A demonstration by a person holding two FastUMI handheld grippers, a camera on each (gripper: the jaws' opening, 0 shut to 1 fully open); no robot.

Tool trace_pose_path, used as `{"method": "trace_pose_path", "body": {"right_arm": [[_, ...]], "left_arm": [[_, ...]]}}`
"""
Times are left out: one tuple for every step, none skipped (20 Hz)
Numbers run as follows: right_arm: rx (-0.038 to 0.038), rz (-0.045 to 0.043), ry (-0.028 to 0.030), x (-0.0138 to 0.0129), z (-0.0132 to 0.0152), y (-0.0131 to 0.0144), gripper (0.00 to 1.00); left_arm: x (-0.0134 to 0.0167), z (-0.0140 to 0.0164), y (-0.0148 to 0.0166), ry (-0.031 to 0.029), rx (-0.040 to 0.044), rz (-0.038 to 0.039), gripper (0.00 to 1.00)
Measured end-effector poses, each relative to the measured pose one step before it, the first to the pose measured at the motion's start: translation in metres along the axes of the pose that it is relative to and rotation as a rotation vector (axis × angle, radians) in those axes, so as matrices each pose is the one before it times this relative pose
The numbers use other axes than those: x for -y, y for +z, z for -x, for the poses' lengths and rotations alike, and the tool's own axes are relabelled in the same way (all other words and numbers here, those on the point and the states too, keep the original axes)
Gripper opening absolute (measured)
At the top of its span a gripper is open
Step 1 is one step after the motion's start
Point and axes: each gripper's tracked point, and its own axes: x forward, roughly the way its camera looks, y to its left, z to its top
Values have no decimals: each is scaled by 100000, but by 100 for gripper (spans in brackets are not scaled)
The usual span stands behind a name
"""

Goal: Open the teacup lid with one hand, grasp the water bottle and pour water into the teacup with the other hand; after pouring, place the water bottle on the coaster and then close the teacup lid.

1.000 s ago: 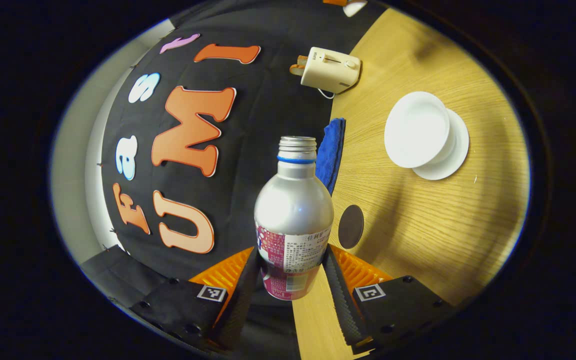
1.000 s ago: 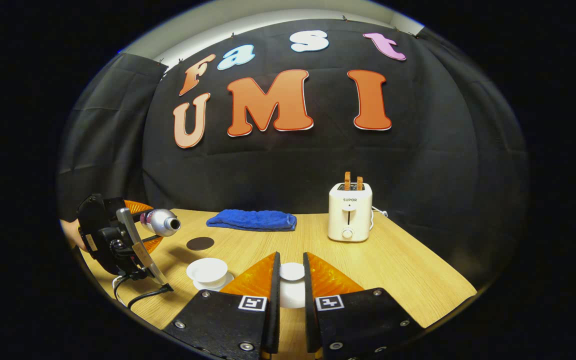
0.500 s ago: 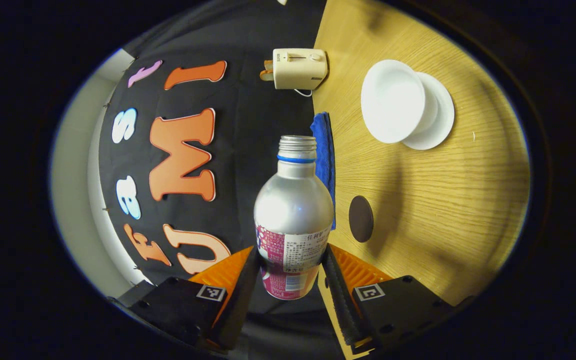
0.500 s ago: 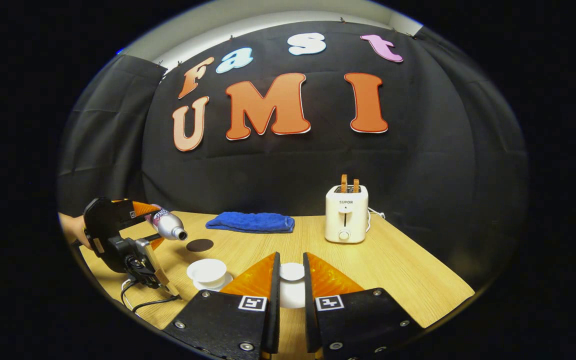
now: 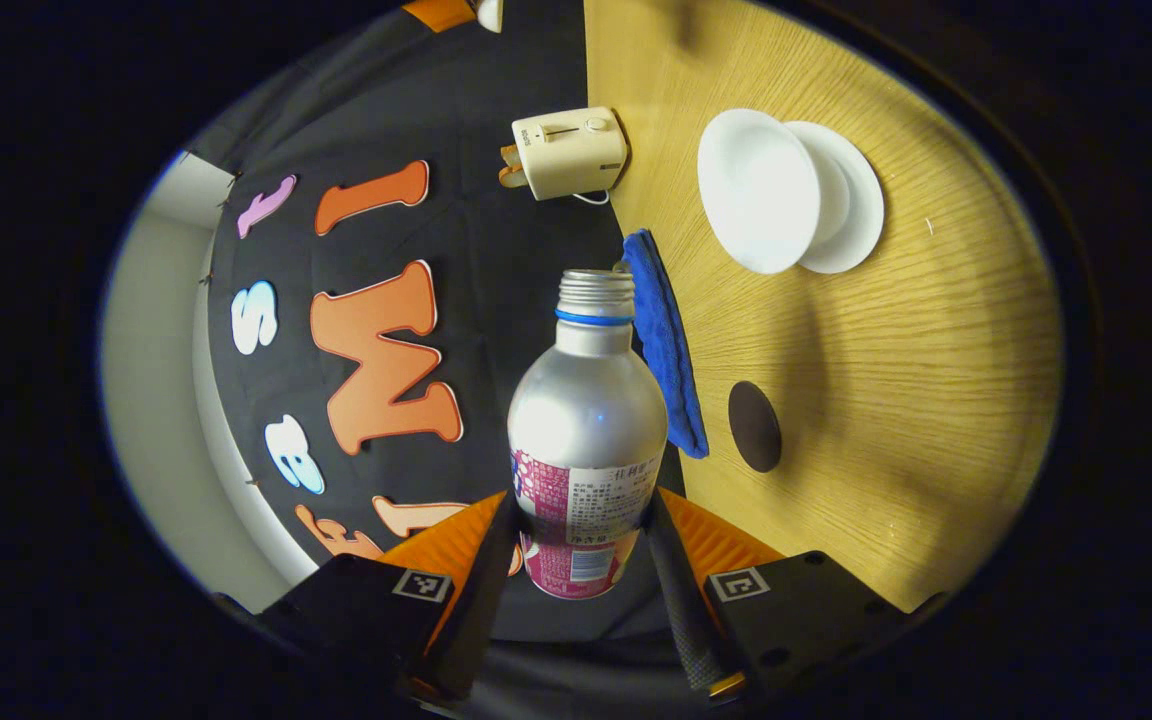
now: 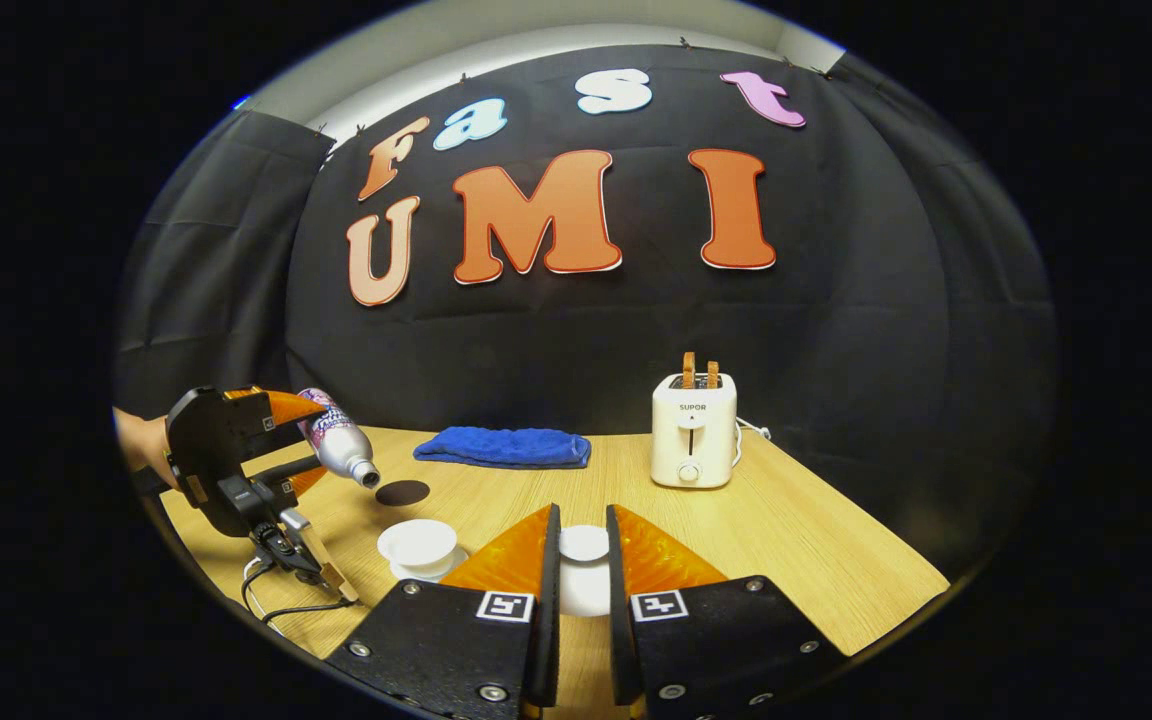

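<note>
Water bottle [image 5: 587, 400]: silver, cap off, clamped at its labelled lower body between both fingers of the left tongs [image 5: 586, 560]. In the right gripper view the water bottle [image 6: 338, 450] is held above the bench [image 6: 796, 540], tilted with its open mouth pointing down and toward the teacup [image 6: 420, 545]. No water is visible at the mouth.

Teacup [image 5: 761, 190]: white, uncovered, standing on a white saucer [image 5: 851, 200] on the bench [image 5: 886, 400].

Teacup lid [image 6: 584, 545]: white, gripped between the two fingers of the right tongs [image 6: 582, 580], to the right of the teacup in the right gripper view and apart from it.

Coaster [image 5: 755, 426]: dark, round, lying bare on the bench between the teacup and a folded blue cloth [image 5: 666, 340]. The coaster [image 6: 403, 492] lies just behind the teacup in the right gripper view.

Toaster [image 6: 695, 428]: white, two slices raised, standing at the back of the bench, right of the blue cloth [image 6: 503, 447].

A hand [image 6: 141, 440] holds the left tongs [image 6: 311, 440] at the bench's left edge.
</note>
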Motion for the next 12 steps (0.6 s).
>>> {"method": "trace_pose_path", "body": {"right_arm": [[272,-8,298,-101,65,-18,22],[129,-77,-16,-39,-13,108,22],[128,84,293,-75,80,5,22],[-49,142,-168,114,87,-92,22],[-114,198,180,-2,54,-49,22],[-107,39,-156,-5,-34,-81,22],[-77,-43,136,34,24,-24,22],[66,-84,154,-79,114,-27,22],[-60,-307,92,63,-21,41,22],[93,-325,528,-119,96,-16,22],[242,-305,-224,81,67,72,22],[-29,-20,199,-41,-42,-71,22]], "left_arm": [[-325,-65,126,589,286,-1843,79],[-169,58,13,260,131,-1010,80],[17,-41,94,-95,387,-203,81],[-45,60,40,197,225,-852,82],[-196,-22,92,457,27,-1322,76],[-158,-50,-22,291,201,-978,76],[105,-46,89,-55,-13,-723,76],[-18,20,45,188,186,-598,82],[50,0,164,273,116,-807,79],[-84,-17,181,402,124,-849,81],[-29,-80,45,136,162,-769,81],[-52,-7,44,224,181,-769,78]]}}
